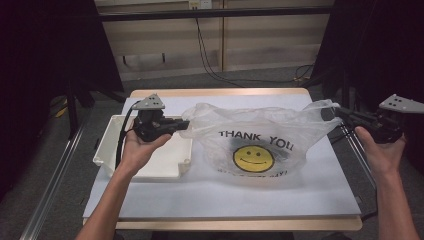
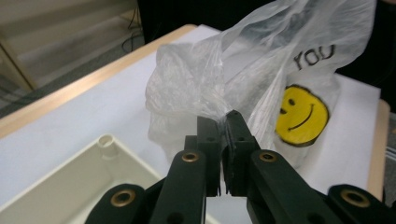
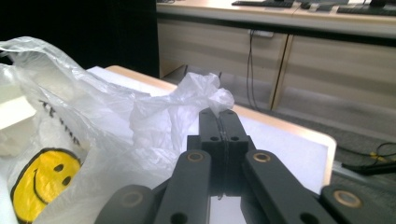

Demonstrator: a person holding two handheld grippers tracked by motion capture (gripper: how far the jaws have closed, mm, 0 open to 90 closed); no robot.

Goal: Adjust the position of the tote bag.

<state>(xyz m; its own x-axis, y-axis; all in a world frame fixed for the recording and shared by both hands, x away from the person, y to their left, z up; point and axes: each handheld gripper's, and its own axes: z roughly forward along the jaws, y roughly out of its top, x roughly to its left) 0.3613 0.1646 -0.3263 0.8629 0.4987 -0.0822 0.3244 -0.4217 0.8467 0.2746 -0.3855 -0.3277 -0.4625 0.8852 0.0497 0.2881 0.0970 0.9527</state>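
A clear plastic bag [image 1: 252, 135] printed with "THANK YOU" and a yellow smiley face rests on the white table mat [image 1: 225, 195], stretched between both grippers. My left gripper [image 1: 186, 125] is shut on the bag's bunched left handle, just over the right end of a white tray. In the left gripper view the jaws [image 2: 223, 122] pinch crumpled plastic of the bag [image 2: 261, 60]. My right gripper [image 1: 336, 110] is shut on the right handle, off the table's right side. In the right gripper view its closed jaws [image 3: 218, 114] hold a twist of the bag [image 3: 93, 121].
A white plastic tray [image 1: 150, 167] lies on the left part of the table, its corner seen under the left jaws [image 2: 70, 186]. Wooden table edges frame the mat. Dark curtains stand on both sides, and cables run across the floor behind.
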